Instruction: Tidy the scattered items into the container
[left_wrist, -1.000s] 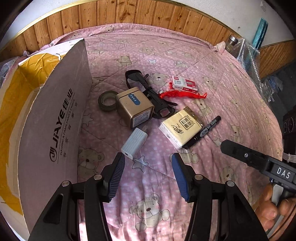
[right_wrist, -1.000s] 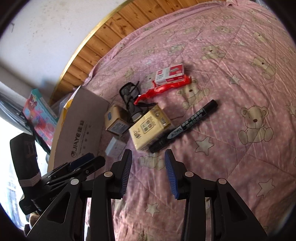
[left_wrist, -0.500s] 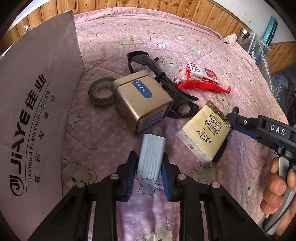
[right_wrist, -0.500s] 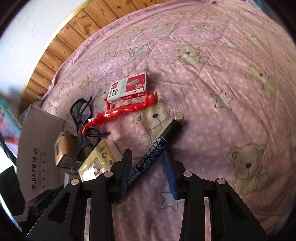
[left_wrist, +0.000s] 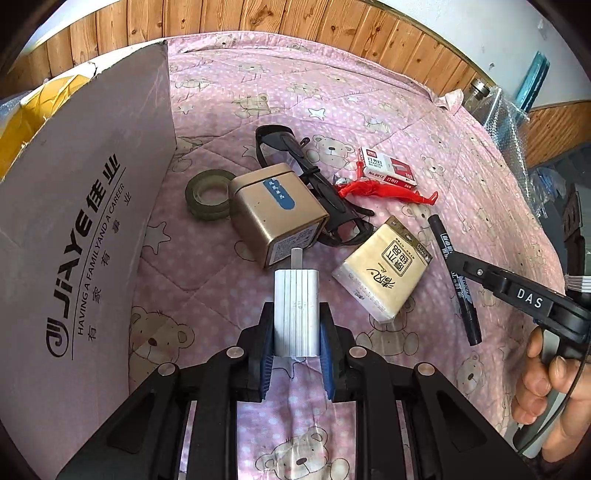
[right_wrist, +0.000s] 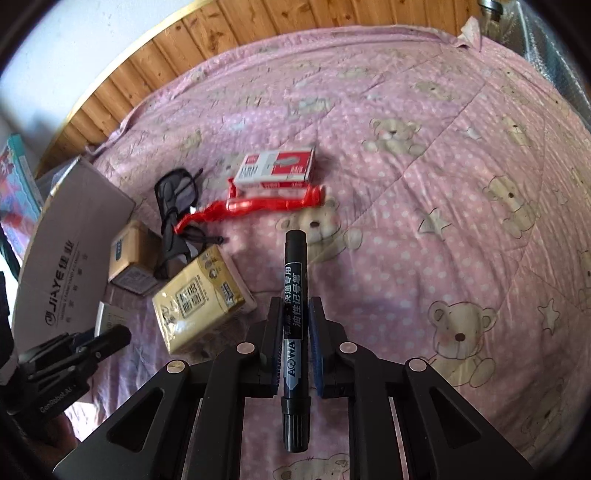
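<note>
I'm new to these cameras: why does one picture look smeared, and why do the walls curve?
Right wrist view: motion blur smears the staple box and red clip, while the marker in the right tool stays sharp. Left wrist view: crisp throughout. Both: the fisheye lens bows the wood panelling and darkens the corners.

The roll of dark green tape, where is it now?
In the left wrist view the roll of dark green tape lies flat on the pink quilt, between the cardboard box flap and the gold square tin.
</note>
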